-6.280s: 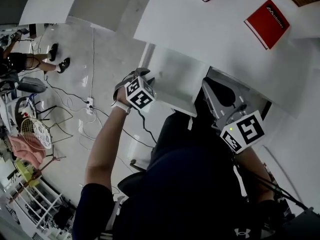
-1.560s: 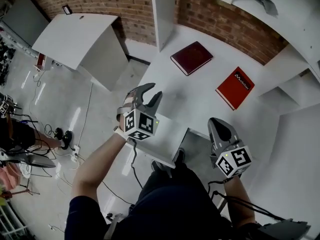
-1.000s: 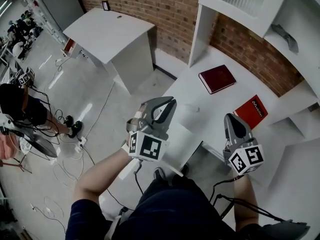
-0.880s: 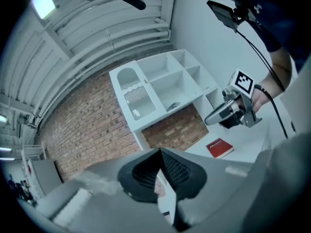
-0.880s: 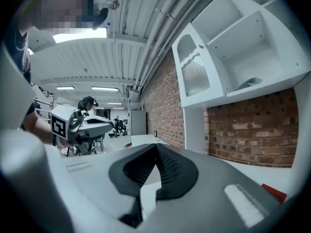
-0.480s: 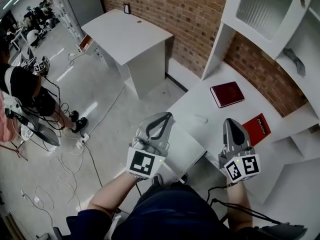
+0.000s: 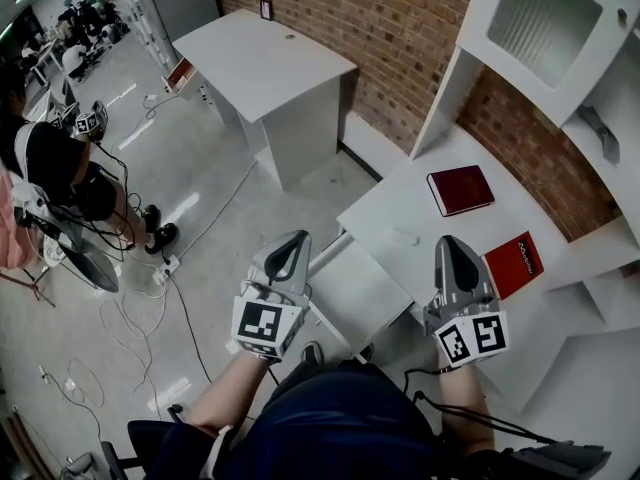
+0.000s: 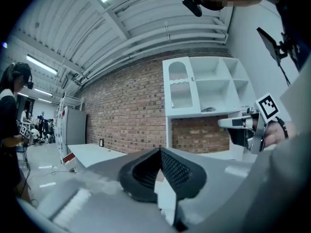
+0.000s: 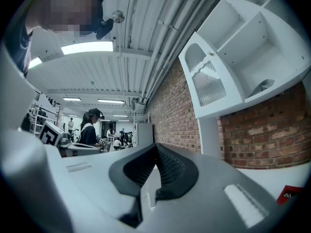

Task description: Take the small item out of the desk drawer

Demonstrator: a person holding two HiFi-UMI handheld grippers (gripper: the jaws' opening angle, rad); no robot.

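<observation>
- Table (image 7: 390, 203): white.
- Far book (image 7: 460, 189): dark red.
- Near book (image 7: 513, 264): bright red, white print.
- Wall (image 7: 380, 28): red-brown brick.
- Left hand-held gripper (image 7: 296, 238), right hand-held gripper (image 7: 450, 240): grey, black-and-white square markers.

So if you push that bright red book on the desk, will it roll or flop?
Probably neither: the bright red book lies flat on the white desk, so it should slide. Its cover looks stiff, and the desk looks smooth, so it may slip easily.

Two grippers: left gripper (image 7: 295, 240), right gripper (image 7: 449, 243). Two books: one maroon book (image 7: 460, 189), one red book (image 7: 514, 264). Two white worktops: near worktop (image 7: 385, 203), far worktop (image 7: 260, 58). One drawer (image 7: 355, 293). One small white item (image 7: 405, 236). One shelf unit (image 7: 540, 28).
</observation>
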